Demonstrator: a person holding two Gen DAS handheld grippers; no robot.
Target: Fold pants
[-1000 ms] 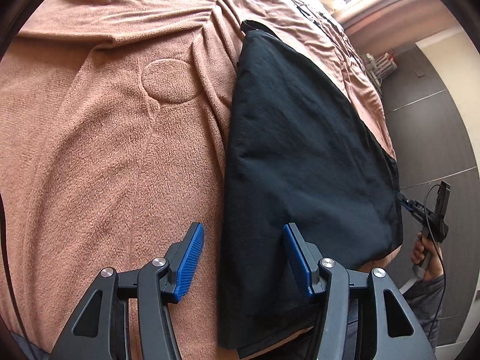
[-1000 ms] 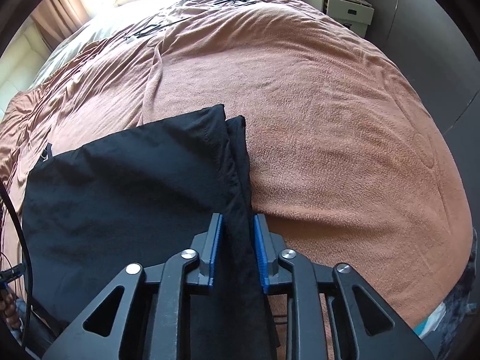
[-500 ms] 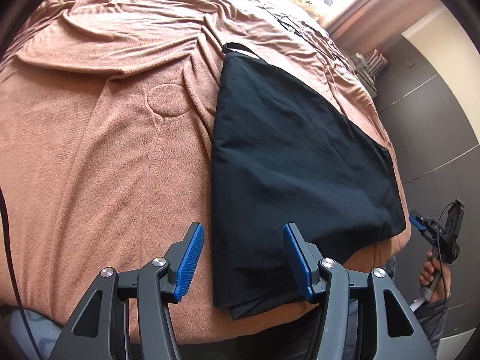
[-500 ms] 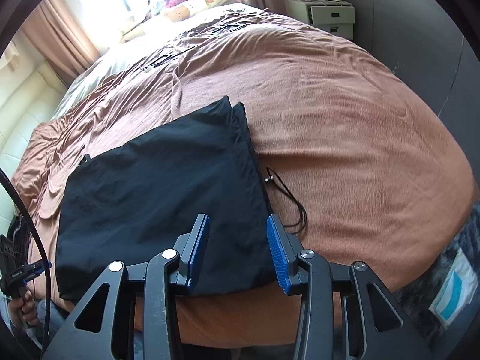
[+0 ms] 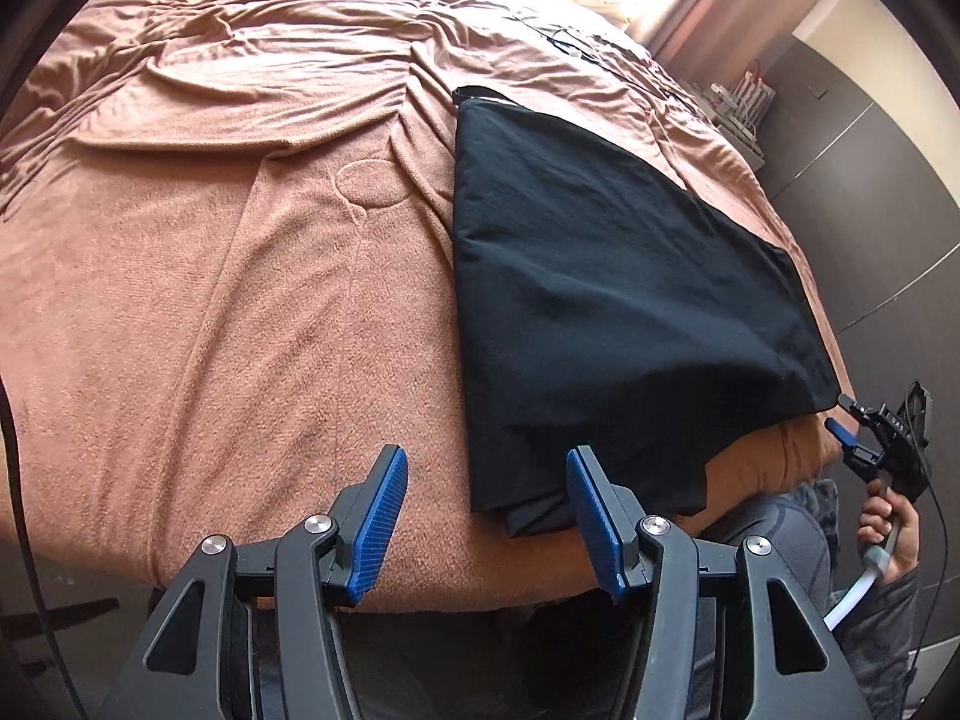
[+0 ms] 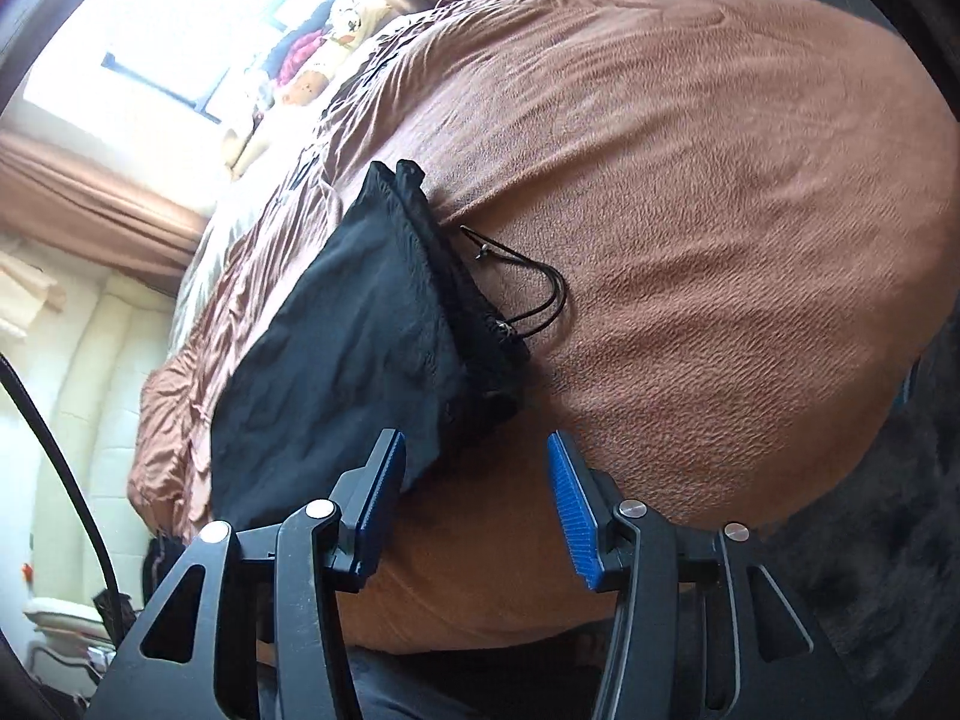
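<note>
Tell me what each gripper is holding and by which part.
Nothing is held. The left gripper and right gripper both stand open, clear of the black pants; the right's fingers have just been opening.

The black pants are lying as thin, matt woven cloth, softly creased, on a brown bedspread looking nubbly and towel-like. The left gripper is showing matt black plastic arms, shiny metal screws and ribbed blue pads

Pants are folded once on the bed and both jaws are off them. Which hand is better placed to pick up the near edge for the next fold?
Left, probably. The left gripper hangs open right over the near corner of the black pants. The right gripper has just been opening, with nothing between its jaws, and sits beside the waistband end near the drawstring.
</note>
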